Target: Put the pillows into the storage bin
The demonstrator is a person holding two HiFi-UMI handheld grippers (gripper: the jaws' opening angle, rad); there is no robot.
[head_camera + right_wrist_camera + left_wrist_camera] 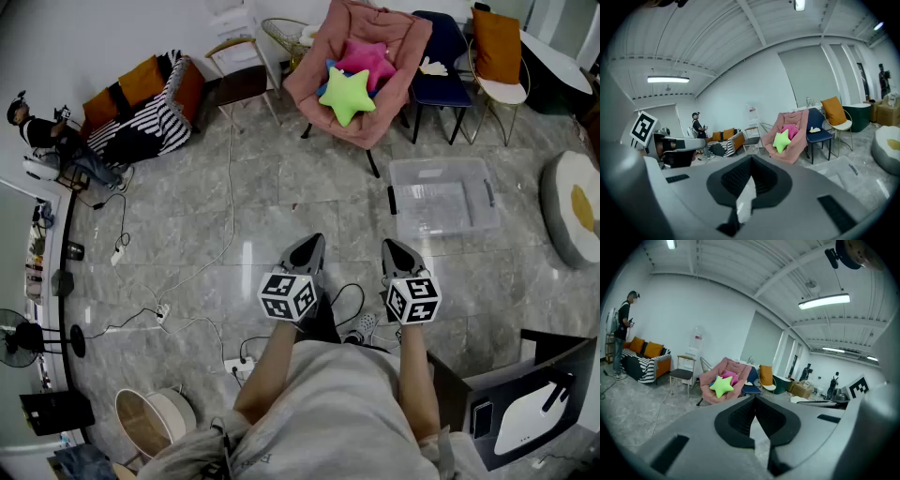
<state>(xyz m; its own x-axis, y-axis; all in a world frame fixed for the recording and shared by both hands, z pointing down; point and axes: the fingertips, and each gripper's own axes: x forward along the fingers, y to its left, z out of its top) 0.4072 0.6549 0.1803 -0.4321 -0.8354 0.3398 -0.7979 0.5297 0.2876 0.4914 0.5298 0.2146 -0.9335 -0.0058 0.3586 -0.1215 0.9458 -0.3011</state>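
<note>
The grey-shirted torso (328,412) of the person holding the rig fills the near edge of the head view, with both bare forearms reaching forward. The left gripper (309,246) and the right gripper (394,251) are held side by side over the grey tiled floor (281,206), angled slightly downward. Each gripper's own view shows its two dark padded jaws pressed together at the tips with nothing between them. Just beyond the right gripper, a little to the right, a clear plastic storage bin (441,199) stands on the floor. Farther off, behind the bin, a pink armchair (398,37) holds a green star pillow (345,94) lying against a pink star pillow (367,58), both apart from the bin and from the grippers. A navy chair (445,66) stands just right of the armchair, and a gold-framed chair carries an orange cushion (497,45). On the far left are a striped sofa (150,117) and another person (47,136). White cables (230,187) trail across the floor.
</note>
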